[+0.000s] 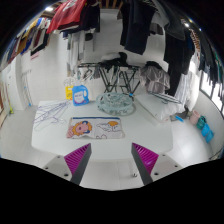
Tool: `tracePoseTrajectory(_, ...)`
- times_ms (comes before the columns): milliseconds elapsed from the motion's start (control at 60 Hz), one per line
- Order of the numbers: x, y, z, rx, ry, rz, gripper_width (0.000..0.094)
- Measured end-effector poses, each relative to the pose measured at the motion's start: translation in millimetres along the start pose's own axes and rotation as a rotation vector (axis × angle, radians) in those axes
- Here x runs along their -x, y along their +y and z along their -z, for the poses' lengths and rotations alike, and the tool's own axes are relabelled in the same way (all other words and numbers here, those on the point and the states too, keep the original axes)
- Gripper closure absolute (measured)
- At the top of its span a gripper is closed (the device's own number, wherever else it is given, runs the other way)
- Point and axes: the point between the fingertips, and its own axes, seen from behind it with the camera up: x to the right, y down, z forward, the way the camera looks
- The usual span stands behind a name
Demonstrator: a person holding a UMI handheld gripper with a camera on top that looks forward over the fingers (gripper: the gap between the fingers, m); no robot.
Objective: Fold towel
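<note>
A small towel (96, 127) with a colourful cartoon print lies flat on the white table (150, 130), a little ahead of my fingers and slightly to their left. My gripper (112, 158) is open and empty above the table's near part, with the magenta pads (78, 158) wide apart. Only bare table surface shows between the fingers. The towel is apart from both fingers.
A folding drying rack (116, 92) with a grey-blue cloth stands beyond the towel. A pale patterned cloth (54, 114) lies left of the towel, with a blue and yellow pack (79, 93) behind it. A blue toy (199, 125) sits far right. Clothes (140, 30) hang behind.
</note>
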Motion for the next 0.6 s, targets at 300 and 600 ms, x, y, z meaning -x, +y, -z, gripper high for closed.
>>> tracePoseTrajectory(300,115.0,-31.5,-53.7,-0.025,-0.092,0.026,0.0082)
tracePoseTrajectory(600,212.1,-29.0,-147.5,-0.019,-0.114,0.001,0.0082)
